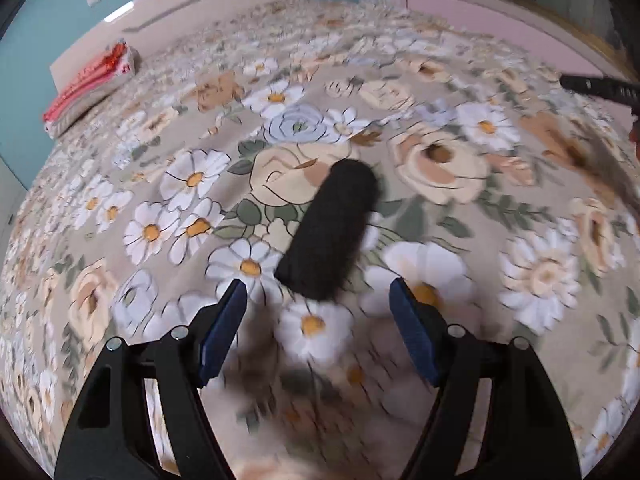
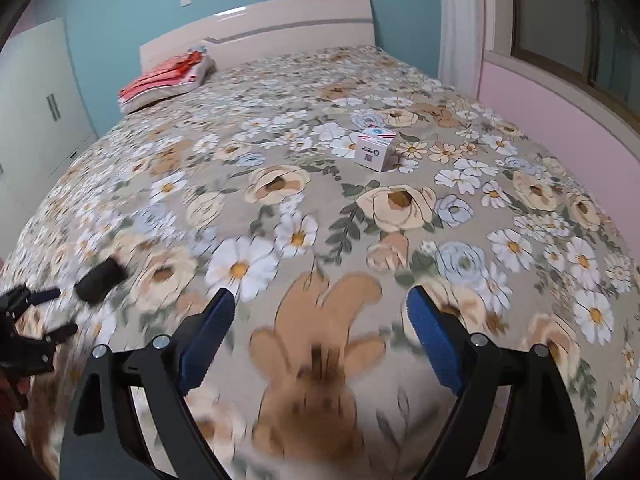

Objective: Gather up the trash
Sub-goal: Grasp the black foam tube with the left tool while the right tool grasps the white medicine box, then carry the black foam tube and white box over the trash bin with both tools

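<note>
At the head-left corner of the bed (image 2: 280, 152), folded red-and-white bedding (image 2: 168, 76) sits out of the way against the headboard (image 2: 256, 24). Nearer the foot-left side, the left gripper (image 1: 316, 312) hovers with its jaws spread wide and empty, lined up on a dark fuzzy cylinder (image 1: 332, 232) lying just ahead of its fingertips; probably this is the trash it means to straddle and pinch. The piece is matte black, soft-looking, rounded at the far end, lying on its side on the floral cover. Further right, the right gripper (image 2: 320, 320) hangs open over bare print, holding nothing. Beyond it, toward the window side, a small white carton (image 2: 376, 148) with a red-striped top stands upright, well apart, likely another piece to gather.
</note>
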The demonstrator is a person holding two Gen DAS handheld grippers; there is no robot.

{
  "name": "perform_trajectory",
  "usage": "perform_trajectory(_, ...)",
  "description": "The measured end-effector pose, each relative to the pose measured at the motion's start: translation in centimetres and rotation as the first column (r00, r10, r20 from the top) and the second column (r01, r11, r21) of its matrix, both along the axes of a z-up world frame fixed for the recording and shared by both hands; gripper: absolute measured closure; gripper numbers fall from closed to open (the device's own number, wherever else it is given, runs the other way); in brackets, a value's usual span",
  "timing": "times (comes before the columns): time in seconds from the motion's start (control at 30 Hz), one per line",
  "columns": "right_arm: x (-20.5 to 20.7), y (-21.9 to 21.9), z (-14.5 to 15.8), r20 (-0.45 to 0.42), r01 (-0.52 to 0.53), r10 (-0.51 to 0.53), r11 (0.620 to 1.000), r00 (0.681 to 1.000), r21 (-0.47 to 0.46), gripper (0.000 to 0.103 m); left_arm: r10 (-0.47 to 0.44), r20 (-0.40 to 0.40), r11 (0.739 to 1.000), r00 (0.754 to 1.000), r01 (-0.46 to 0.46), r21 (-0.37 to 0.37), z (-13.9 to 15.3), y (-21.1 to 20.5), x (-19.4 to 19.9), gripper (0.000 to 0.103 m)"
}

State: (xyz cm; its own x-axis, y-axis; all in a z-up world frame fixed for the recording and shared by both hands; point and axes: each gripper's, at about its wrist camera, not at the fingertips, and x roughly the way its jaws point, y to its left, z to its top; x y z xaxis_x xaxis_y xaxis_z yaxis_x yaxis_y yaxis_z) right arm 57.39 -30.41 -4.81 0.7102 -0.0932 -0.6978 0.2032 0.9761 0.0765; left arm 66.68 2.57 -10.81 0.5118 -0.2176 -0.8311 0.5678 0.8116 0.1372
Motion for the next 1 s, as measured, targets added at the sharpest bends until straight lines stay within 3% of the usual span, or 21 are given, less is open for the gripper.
perform_trajectory(0.27, 8.3, -3.2, -2.0, -0.037, 0.153, -0.153, 0.988, 0.988, 0.009, 0.013, -0.040, -0.010, 0.995, 0.999, 0.039, -0.092, -1.1, -1.9, 4.1, 0.030)
perform_trajectory(0.5, 15.7, -7.3, -3.3, -0.037, 0.295, -0.294, 0.955, 0.955, 0.015, 0.013, -0.061, -0.001, 0.992, 0.998, 0.061, -0.108, -1.3, -3.8, 5.5, 0.030)
perform_trajectory(0.63, 19.0, -8.5, -4.0, -0.072, 0.322, -0.321, 0.947, 0.944, -0.006, 0.013, -0.072, -0.006, 0.991, 0.997, 0.070, -0.118, -1.4, -4.3, 6.2, 0.030)
perform_trajectory(0.7, 20.5, -9.6, -4.7, -0.100, 0.344, -0.341, 0.939, 0.935, 0.019, 0.013, -0.064, -0.007, 0.991, 0.998, 0.063, -0.119, -1.5, -4.5, 6.5, 0.035)
perform_trajectory(0.73, 21.2, -10.2, -5.1, -0.110, 0.351, -0.345, 0.936, 0.932, 0.035, 0.013, -0.064, -0.009, 0.991, 0.998, 0.062, -0.121, -1.5, -4.6, 6.5, 0.045)
perform_trajectory(0.8, 21.9, -10.7, -5.4, -0.124, 0.340, -0.332, 0.939, 0.935, 0.049, 0.019, -0.062, -0.016, 0.991, 0.998, 0.060, -0.118, -1.5, -4.8, 6.5, 0.055)
perform_trajectory(0.87, 22.5, -11.0, -5.7, -0.135, 0.319, -0.309, 0.946, 0.942, 0.059, 0.049, -0.054, -0.022, 0.992, 0.998, 0.051, -0.112, -1.4, -5.0, 6.5, 0.065)
perform_trajectory(0.93, 22.2, -11.3, -5.4, -0.113, 0.303, -0.294, 0.950, 0.949, 0.073, 0.058, -0.040, -0.015, 0.994, 0.999, 0.038, -0.104, -1.3, -5.2, 6.3, 0.066)
perform_trajectory(1.0, 22.0, -11.2, -5.3, -0.099, 0.289, -0.281, 0.954, 0.954, 0.074, 0.058, -0.033, 0.002, 0.996, 0.999, 0.033, -0.084, -1.2, -5.5, 5.9, 0.067)
